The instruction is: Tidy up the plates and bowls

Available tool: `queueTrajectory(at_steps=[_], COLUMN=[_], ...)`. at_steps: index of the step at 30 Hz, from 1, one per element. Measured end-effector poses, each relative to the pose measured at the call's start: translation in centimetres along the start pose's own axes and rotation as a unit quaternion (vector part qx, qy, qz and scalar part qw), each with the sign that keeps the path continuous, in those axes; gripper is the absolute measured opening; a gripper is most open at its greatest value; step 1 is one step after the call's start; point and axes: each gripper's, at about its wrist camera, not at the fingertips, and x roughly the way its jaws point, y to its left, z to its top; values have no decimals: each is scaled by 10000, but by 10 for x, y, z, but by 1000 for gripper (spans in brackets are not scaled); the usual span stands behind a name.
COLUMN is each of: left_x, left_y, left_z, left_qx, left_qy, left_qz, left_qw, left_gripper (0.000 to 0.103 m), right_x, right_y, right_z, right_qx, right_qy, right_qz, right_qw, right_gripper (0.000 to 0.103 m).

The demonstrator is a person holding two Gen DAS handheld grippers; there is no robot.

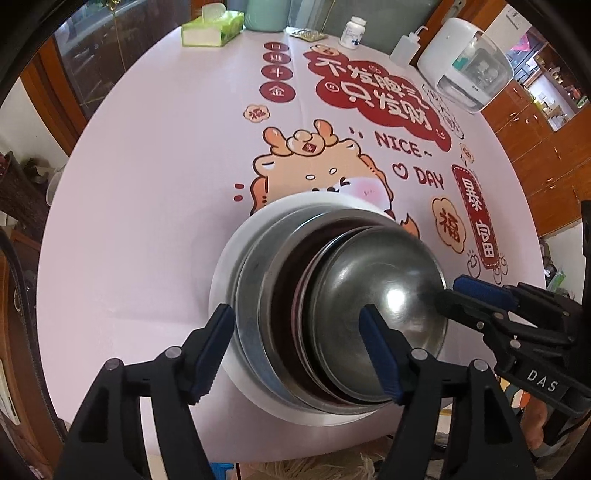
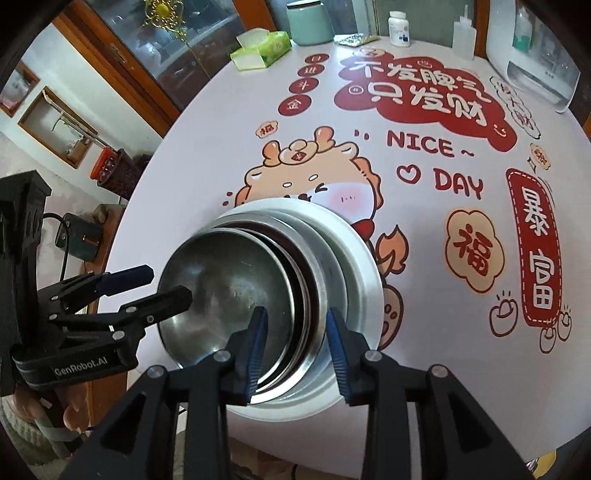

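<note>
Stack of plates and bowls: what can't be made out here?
- Layer count: top steel bowl covers the dark dish in both views.
- White plate: near rim hidden by the left claw, left view.
- Pill bottle label: too small.

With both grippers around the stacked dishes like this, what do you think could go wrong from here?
1. The small steel bowl sits off-centre in the stack, toward one side; a nudge from either gripper might tip or slide it.
2. The left gripper and right gripper are both open astride rims of the stack, so closing unevenly could drag the white plate across the tablecloth.
3. The stack lies near the table's front edge, so a pull towards the person might take it over.
</note>
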Motion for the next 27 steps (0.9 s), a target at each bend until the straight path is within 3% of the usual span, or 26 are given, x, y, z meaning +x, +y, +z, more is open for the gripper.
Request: queueTrajectory(at_steps=[4,7,21,27], left_x=[-14,-25,-76,-95], left_y=[-6,-14,-70,-106], left_z=[-4,-9,-21,-22], left_qx=[-34,15,122,271], left_qy=[-71,-169,-674,-906], left_qz=[-124,-147,-101,-93], left_qw=[9999,9997,9976,9955], left_gripper=[71,79,85,95], right_x=[-8,-16,-72,-104], right_y=[0,-1,-29,-46], right_z=[-5,-10,-31,-34], right_qx=[21,9,99,168], right_qy=[-35,-80,-436,-718], right_qz=[108,139,148,131], right_qw=[9999,9999,9989,9972], right_gripper=[33,33,33,42])
